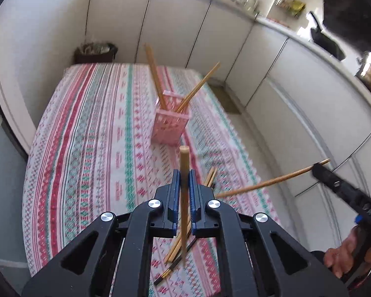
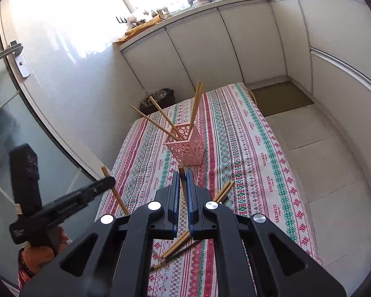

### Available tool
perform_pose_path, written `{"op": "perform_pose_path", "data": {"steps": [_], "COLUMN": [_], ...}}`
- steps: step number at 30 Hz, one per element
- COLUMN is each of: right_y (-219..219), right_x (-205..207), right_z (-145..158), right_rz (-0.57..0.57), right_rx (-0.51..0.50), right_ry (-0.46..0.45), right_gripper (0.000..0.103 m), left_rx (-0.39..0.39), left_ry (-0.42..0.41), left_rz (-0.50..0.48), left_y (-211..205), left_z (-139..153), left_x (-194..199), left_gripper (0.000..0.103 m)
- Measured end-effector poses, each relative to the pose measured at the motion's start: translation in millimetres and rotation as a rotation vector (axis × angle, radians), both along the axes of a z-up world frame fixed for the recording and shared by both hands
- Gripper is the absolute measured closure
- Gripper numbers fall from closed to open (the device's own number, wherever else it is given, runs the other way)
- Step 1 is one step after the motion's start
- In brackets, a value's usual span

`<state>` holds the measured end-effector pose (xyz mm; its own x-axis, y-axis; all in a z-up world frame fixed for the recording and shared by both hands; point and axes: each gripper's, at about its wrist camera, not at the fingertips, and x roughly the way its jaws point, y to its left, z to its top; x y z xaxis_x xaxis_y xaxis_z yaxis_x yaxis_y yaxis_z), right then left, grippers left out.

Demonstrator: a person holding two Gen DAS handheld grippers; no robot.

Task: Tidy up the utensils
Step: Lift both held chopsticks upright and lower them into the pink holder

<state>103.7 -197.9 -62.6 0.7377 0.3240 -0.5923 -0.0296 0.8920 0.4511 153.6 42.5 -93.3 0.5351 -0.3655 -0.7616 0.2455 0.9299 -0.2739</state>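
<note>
Only the right wrist view shows the door handle point(image 2: 10, 52).

the tablecloth point(image 1: 94, 133) is white with lengthwise bands of red, pink and green folk pattern. the holder point(image 1: 170, 126) at frame centre is pink, pierced with round holes. the chopsticks point(image 1: 185, 193) are tan wood. the grippers point(image 1: 184, 180) are black with blue pads point(image 1: 176, 185). the cabinets point(image 1: 235, 44) are off-white.
</note>
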Motion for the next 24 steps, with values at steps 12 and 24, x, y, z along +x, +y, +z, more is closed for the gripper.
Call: {"op": "perform_pose_path", "data": {"steps": [12, 24], "right_y": [-7.4, -9.1], "right_x": [14.5, 52.5], "right_z": [9.7, 69.5], "right_rz": [0.008, 0.014], "right_rx": [-0.018, -0.053], "right_ry": [-0.004, -0.098], "right_gripper": [0.097, 0.097], "left_rx": [0.003, 0.011], "left_ry": [-0.104, -0.34], "left_rz": [0.033, 0.073], "left_y": [9.1, -6.3], "left_z": [20.4, 95.8], "left_x": [-0.7, 28.9], "left_gripper": [0.097, 0.097]}}
